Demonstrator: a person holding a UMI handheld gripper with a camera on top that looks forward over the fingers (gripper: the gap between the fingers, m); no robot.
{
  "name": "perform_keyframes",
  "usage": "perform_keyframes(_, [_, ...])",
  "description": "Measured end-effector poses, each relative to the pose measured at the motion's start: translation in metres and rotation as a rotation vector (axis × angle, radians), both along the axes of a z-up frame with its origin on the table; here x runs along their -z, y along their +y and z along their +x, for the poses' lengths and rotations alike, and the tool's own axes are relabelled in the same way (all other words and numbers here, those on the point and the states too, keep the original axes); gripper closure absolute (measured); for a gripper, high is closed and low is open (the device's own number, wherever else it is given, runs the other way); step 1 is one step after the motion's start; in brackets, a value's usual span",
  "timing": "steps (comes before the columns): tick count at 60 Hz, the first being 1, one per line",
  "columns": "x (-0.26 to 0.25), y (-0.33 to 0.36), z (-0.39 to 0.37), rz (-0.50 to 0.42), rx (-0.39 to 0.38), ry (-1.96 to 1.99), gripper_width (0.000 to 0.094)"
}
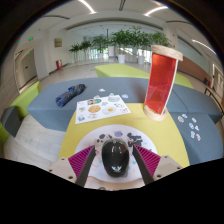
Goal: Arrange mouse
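- Gripper view: tool (116, 160) closed on a black mouse (116, 155), both fingers pressing its sides, magenta pads (82, 159) showing on either side.
- Mouse held over a round white mat (113, 137) printed with small dark figures, too small to read.
- White mat lying on a yellow part of the surface (150, 138), grey parts (195, 103) beyond and to the right.
- Just beyond the mat, a white printed sheet (101, 108) with small coloured pictures; any writing illegible.
- Further back left, a dark blue bundle (69, 96) on the grey part.
- To the right beyond the fingers, a tall red translucent container (160, 82) with a white rim, standing tilted in the wide lens.
- Small white pieces (192, 124) scattered on the grey part at right.
- Green plants (118, 42) along the far windows, ceiling strip lights (155, 10) above.
- No brand or label readable anywhere.
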State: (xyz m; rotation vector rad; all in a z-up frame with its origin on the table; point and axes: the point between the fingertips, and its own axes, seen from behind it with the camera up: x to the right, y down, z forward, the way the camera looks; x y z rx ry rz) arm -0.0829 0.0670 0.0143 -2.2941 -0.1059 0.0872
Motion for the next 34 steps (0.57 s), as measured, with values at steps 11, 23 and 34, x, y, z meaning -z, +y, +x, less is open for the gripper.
perform_keyframes(11, [-0.072, -0.089, -0.014, 0.102, -0.058, -0.013, 0.0112])
perform_keyframes(23, [-0.117, -0.176, -0.011, 0.195, -0.114, -0.089, 0.0102])
perform_keyframes(34, [-0.106, -0.205, 0.007, 0.164, -0.119, -0.096, 0.0104])
